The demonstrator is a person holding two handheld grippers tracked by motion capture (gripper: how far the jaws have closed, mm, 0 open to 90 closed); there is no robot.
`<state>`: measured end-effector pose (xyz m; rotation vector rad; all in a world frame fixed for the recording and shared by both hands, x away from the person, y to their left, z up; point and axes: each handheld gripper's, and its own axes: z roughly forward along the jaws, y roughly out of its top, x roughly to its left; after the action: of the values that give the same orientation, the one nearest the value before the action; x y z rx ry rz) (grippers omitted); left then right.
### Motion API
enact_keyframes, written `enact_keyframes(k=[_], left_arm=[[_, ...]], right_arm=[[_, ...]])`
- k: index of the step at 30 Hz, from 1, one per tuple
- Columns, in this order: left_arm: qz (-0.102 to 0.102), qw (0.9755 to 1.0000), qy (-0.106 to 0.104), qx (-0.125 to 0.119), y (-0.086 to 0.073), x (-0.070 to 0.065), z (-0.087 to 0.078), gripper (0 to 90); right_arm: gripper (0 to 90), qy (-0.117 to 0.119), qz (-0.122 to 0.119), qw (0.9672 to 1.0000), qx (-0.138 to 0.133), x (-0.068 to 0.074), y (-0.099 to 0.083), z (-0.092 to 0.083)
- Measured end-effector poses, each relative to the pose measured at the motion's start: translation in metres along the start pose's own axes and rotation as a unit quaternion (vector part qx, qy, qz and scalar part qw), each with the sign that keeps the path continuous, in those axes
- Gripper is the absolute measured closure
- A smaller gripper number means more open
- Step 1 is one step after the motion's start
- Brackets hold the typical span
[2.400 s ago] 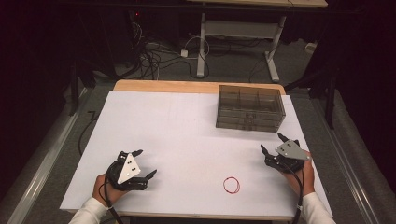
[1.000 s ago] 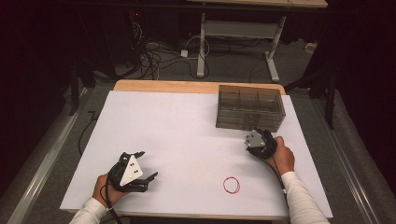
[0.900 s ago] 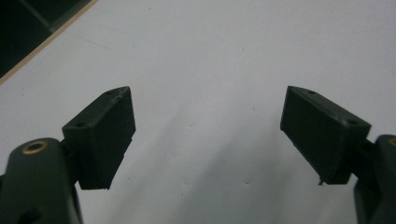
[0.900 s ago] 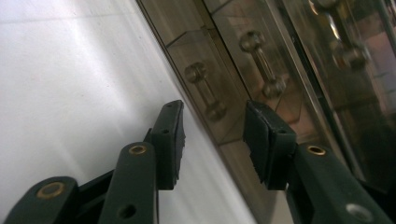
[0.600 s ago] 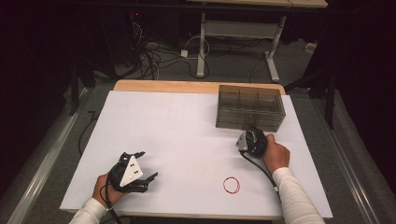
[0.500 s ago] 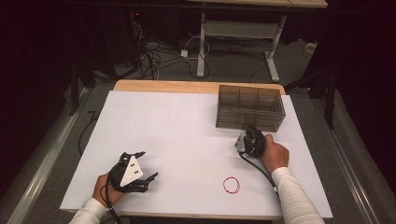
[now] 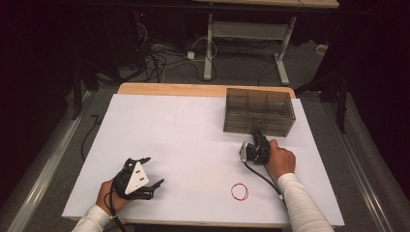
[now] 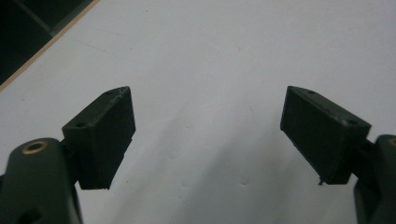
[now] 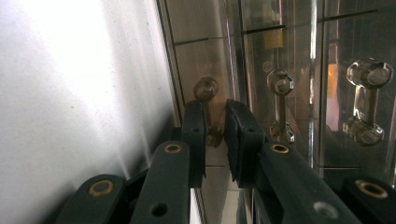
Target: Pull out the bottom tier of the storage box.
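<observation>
At table's far right: smoked clear drawer box [image 7: 259,111], front face toward the person; a clear knob [image 9: 207,88] on each drawer.
Step in hand (judged): opening a drawer by its knob.
Right gripper [image 9: 215,122]: rolled on its side, against the box front; jaws have just been closing and now stand narrow, one each side of the knob's stem. Pads look to be on or just off it; gap too dim to settle, so I read it as a grip.
To do it well: seat pads squarely behind the knob head, pull straight out along the drawer's run, slowly, so the light box does not slide with it.
Left gripper [image 8: 208,135]: jaws wide apart, nothing between, over bare white table [image 7: 183,130] at near left.
Also present: red rubber band [image 7: 239,192], near edge, well apart from both.
</observation>
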<state>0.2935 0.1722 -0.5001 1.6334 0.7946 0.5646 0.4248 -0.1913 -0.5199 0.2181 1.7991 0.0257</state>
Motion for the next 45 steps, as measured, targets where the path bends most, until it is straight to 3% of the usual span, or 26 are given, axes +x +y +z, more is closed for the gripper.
enact_keyframes(k=[12,15,45], left_arm=[[-0.006,1.0,-0.003,-0.001,0.0001,-0.0012,0.0007,17.2],[-0.02,0.9998,-0.005,-0.002,0.001,-0.0005,0.0014,17.3],[-0.009,0.9999,0.001,-0.006,0.0007,-0.0006,-0.001,17.2]], right_arm=[[80.5,-0.008,-0.016,0.9998,0.007,0.002,0.0018,-0.0004],[80.6,-0.007,-0.018,0.9998,0.007,0.0025,0.0021,-0.0003],[80.9,-0.002,-0.016,0.9998,0.01,0.0016,0.0018,-0.0042]])
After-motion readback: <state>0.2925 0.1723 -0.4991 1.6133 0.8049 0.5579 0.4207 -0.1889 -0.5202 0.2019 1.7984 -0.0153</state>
